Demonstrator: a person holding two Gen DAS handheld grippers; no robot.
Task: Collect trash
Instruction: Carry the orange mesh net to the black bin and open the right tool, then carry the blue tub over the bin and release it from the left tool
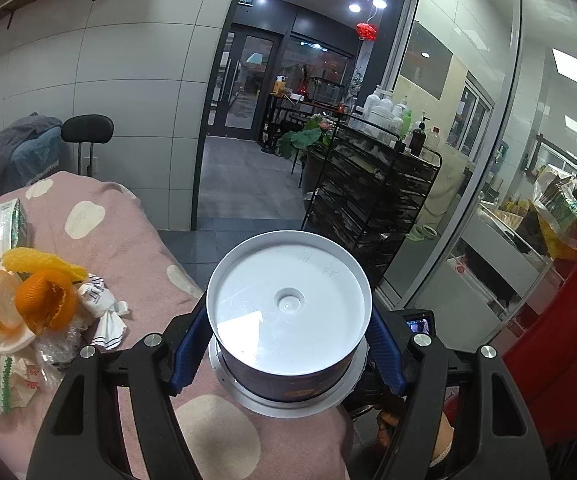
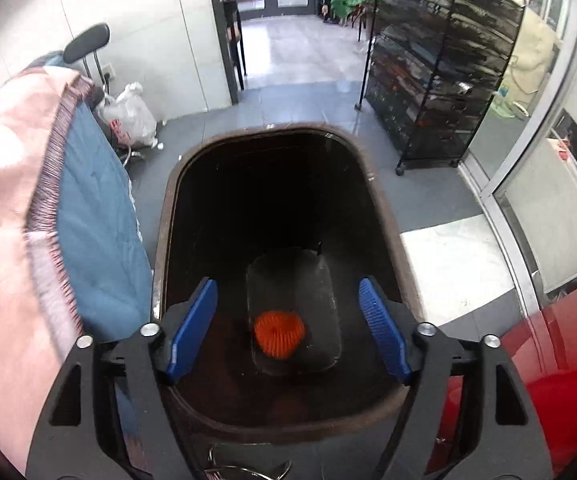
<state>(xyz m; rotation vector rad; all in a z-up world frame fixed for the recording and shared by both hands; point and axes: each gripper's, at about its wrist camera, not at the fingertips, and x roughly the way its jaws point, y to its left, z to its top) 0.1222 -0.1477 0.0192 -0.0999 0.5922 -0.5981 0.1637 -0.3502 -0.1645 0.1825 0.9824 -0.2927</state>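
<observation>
My left gripper [image 1: 288, 344] is shut on a round cup-like container [image 1: 288, 316] with a white base facing the camera, held above the edge of the pink spotted blanket [image 1: 128, 248]. A pile of trash lies on the blanket at the left: orange peel [image 1: 46, 298], yellow foam net [image 1: 36, 262], crumpled wrappers [image 1: 100, 308] and a green carton [image 1: 10, 224]. My right gripper [image 2: 288, 324] is open and empty, above the mouth of a dark brown bin [image 2: 380, 208]. An orange foam net [image 2: 278, 334] lies at the bin's bottom.
A black wire rack [image 2: 436, 76] with bottles stands by the glass wall at the right. A red object [image 2: 560, 360] is close at the right. A black chair [image 1: 86, 130] and a white bag [image 2: 130, 118] are by the tiled wall. The blanket's hanging edge [image 2: 68, 208] borders the bin's left.
</observation>
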